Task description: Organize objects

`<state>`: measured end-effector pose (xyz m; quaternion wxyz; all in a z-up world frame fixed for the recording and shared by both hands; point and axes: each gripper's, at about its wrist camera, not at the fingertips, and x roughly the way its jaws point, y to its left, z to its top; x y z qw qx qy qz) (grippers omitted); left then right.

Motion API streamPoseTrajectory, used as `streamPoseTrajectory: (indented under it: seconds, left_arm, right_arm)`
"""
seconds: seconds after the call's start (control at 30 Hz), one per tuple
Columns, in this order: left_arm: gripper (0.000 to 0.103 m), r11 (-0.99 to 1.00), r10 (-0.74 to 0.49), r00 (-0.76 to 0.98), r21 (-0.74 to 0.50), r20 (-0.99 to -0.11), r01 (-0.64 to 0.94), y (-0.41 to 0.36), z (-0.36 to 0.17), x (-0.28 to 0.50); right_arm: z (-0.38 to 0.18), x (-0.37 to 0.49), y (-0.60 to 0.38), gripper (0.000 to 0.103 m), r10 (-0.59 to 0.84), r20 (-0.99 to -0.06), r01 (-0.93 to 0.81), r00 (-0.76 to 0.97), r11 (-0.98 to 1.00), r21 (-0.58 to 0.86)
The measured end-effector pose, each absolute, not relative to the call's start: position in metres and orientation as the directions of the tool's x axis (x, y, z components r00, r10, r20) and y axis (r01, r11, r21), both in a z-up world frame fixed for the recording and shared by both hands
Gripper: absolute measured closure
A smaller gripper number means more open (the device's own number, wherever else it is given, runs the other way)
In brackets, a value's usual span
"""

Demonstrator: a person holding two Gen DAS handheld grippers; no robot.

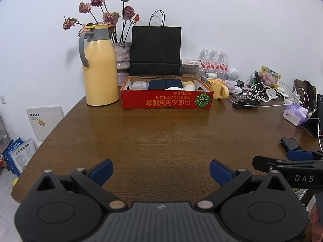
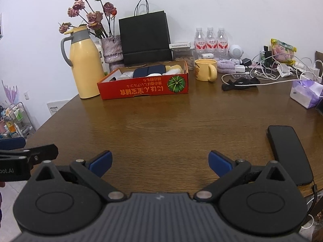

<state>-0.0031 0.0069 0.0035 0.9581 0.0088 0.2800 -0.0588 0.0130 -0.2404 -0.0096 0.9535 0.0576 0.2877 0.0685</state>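
A red cardboard box (image 1: 167,100) (image 2: 143,89) with a pumpkin picture stands at the far side of the brown wooden table (image 1: 153,139). Inside it lie a navy pouch (image 1: 165,84) (image 2: 150,70), a white pack (image 1: 138,85) and yellow and white soft items (image 1: 188,85). My left gripper (image 1: 161,171) hovers open over the near table edge, nothing between its blue pads. My right gripper (image 2: 159,162) is open too, beside it on the right. A black phone (image 2: 288,153) lies flat just right of the right gripper.
A yellow thermos jug (image 1: 100,68), a vase of dried roses (image 1: 123,54) and a black paper bag (image 1: 155,51) stand behind the box. A yellow mug (image 2: 206,69), water bottles (image 2: 211,40), tangled cables (image 2: 268,70) and a tissue pack (image 2: 305,93) crowd the right.
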Motion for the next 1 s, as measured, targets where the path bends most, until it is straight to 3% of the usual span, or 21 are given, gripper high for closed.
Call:
streamPoseTrajectory:
  seconds: [1.0]
  left_arm:
    - [0.001, 0.995, -0.078, 0.786, -0.002, -0.613, 0.097, 0.009, -0.011, 0.019]
  right_arm:
    - [-0.021, 0.026, -0.241, 0.000, 0.155, -0.578, -0.093, 0.801, 0.986, 0.135]
